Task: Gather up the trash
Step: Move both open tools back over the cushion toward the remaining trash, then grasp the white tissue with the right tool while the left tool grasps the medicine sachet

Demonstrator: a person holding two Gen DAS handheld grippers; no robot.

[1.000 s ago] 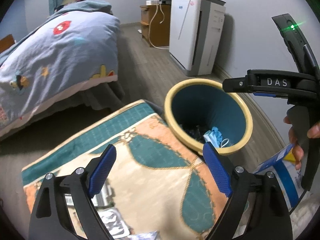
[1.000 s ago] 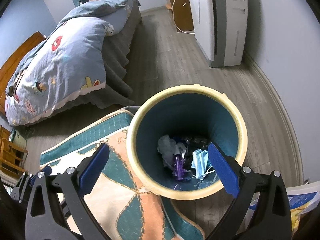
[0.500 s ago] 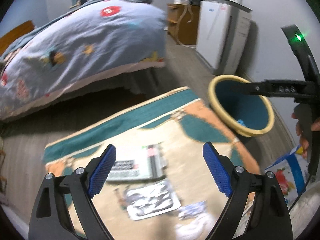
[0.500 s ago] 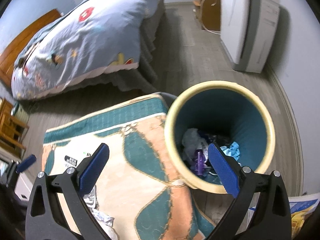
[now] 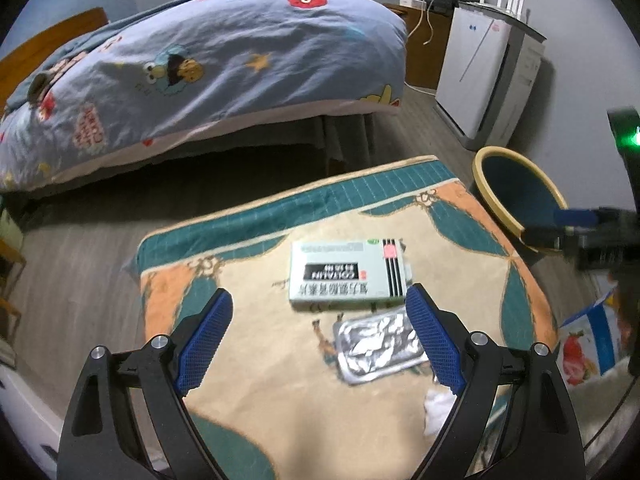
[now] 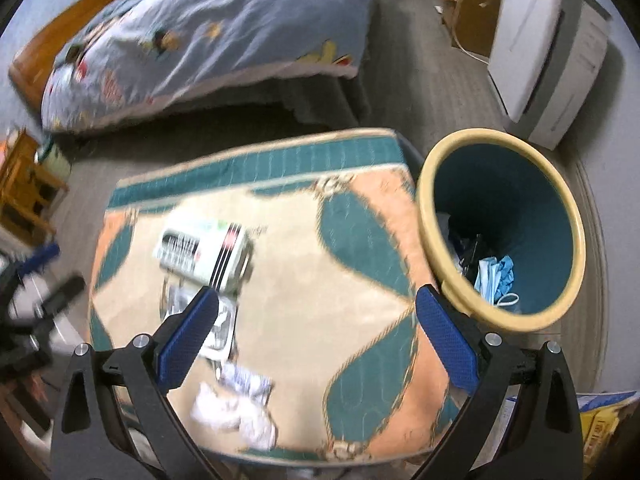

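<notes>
Both pairs of jaws are spread wide and nothing is held in them. Blue ridged pads are seen on the black left gripper and on the black right gripper.

Under the left gripper, a soft rug with green, orange and cream shapes is spread on the grey wood floor. A pale green flat cardboard box with black and red stripes lies on the rug, just past the tips of the left jaws and a bit to the right side. A crinkled silver foil pill sheet lies beside the box, close to the right pad of that gripper. A small white crumpled paper is partly hidden behind the same finger.

From the right gripper's camera, the same box is seen beyond the left pad, though it is blurred. A round bin with a yellow rim and dark teal inside stands at the rug's right edge. Blue and dark scraps lie at its bottom. A bed with a blue cartoon quilt is seen behind the rug.
</notes>
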